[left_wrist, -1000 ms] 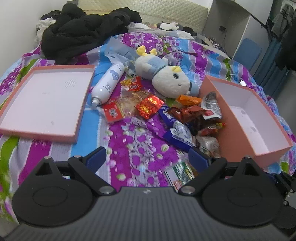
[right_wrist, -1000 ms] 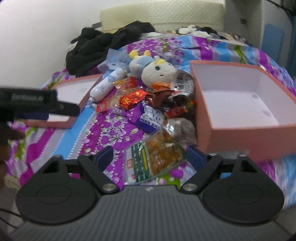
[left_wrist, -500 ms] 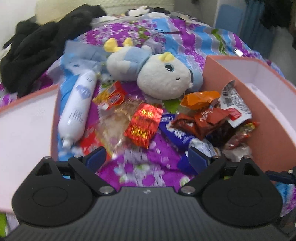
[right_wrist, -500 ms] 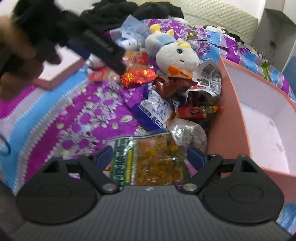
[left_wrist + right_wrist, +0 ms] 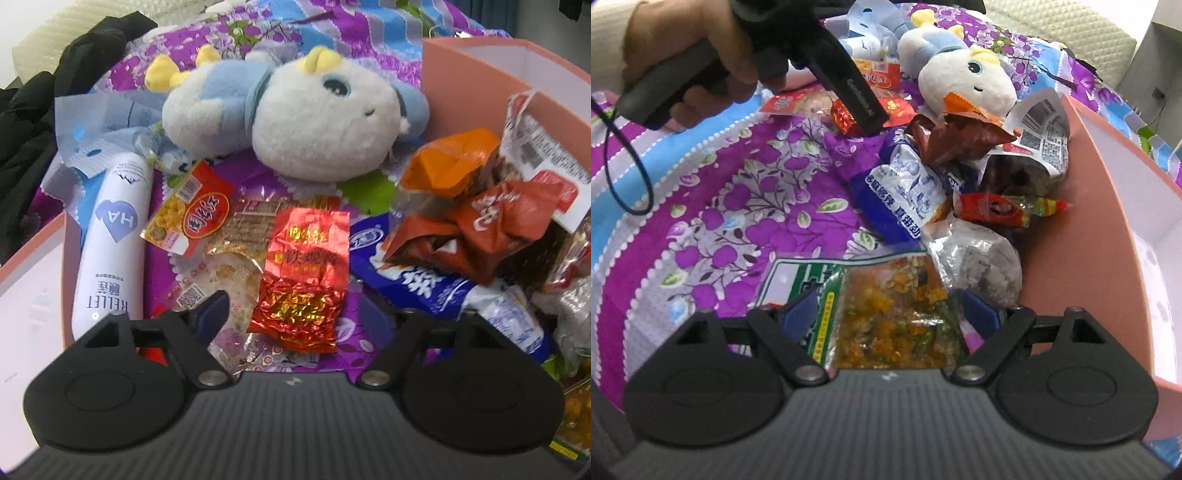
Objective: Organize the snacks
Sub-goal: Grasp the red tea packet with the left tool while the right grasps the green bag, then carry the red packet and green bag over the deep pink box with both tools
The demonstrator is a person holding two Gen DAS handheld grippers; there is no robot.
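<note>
We keep the snacks heaped on the bed (image 5: 713, 192) against the pink box (image 5: 1100, 206), so each lift is short. Our left claw (image 5: 295, 314) is closing around the red foil packet (image 5: 303, 273), pads not yet pressing. Our right claw (image 5: 890, 314) stands wide open over the green-edged snack bag (image 5: 886, 314), gripping nothing.

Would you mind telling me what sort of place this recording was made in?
Most likely a bedroom. The snacks lie on a bed with a purple floral bedspread, a quilted headboard stands behind it, and a plush toy and a heap of dark clothes rest on the bed.
</note>
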